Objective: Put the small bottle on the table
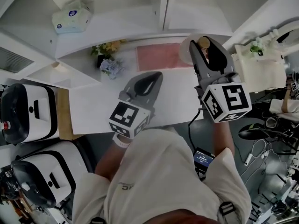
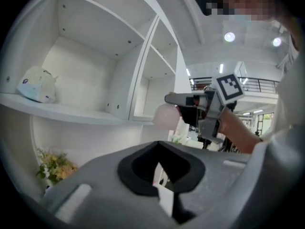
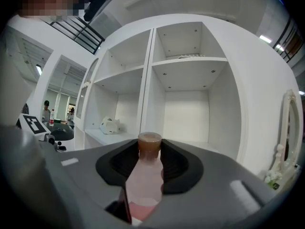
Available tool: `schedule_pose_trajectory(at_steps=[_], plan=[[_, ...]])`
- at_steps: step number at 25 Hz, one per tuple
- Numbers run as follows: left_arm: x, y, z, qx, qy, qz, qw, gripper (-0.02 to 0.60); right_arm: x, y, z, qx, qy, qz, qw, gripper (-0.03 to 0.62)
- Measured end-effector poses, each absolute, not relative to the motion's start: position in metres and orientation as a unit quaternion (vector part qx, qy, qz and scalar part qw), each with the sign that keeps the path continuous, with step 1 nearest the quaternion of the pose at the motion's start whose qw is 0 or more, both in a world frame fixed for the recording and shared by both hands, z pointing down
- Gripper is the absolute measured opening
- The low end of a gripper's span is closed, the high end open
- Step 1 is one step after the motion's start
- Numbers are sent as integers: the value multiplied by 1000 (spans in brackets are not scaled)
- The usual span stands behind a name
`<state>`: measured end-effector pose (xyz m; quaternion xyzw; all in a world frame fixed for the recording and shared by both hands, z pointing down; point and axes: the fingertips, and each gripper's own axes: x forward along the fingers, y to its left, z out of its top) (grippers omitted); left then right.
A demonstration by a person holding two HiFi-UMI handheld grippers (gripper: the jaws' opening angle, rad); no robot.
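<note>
- The right gripper [image 3: 150, 152] has its jaws clamped on the small bottle [image 3: 144, 178], a dark pad pressing each side of the pale pink body.
- The bottle's brown cap [image 3: 149, 143] points away from the gripper, toward the white shelving [image 3: 186, 87].
- In the head view the bottle sits in those jaws over the far right part of the white table [image 1: 98, 108], just right of the pink mat [image 1: 158, 56] (whether its base touches the tabletop cannot be told).
- The left gripper [image 2: 162, 168] has its jaws drawn together with nothing between them; only a thin white sliver shows through the gap.
- It hangs over the middle of the table, nearer the person and to the left of the right gripper.
- A small bunch of flowers [image 1: 107, 59] stands at the far left of the table, left of the mat.
- A tissue pack [image 1: 71, 16] lies on a shelf farther back and to the left.
- Two white-and-black headsets [image 1: 29, 112] sit off the table's left edge, well apart from both grippers.
</note>
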<state>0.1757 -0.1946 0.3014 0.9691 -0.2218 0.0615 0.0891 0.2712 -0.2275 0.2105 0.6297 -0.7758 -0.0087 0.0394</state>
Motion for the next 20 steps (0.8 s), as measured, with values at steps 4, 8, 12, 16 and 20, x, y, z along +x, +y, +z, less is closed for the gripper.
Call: schedule_pose_trajectory(at_steps=[4, 8, 12, 16, 20], plan=[[183, -198, 296, 969, -225, 63, 84, 0, 280, -244, 196, 626, -779, -16, 43, 140], [188, -199, 294, 969, -223, 62, 90, 0, 287, -261, 186, 626, -778, -20, 38, 140], [187, -205, 295, 966, -231, 65, 92, 0, 288, -283, 181, 621, -782, -25, 45, 140], [187, -213, 292, 964, -240, 64, 92, 0, 288, -303, 179, 615, -786, -31, 52, 140], [188, -219, 297, 963, -241, 66, 100, 0, 288, -322, 178, 611, -789, -29, 55, 140]])
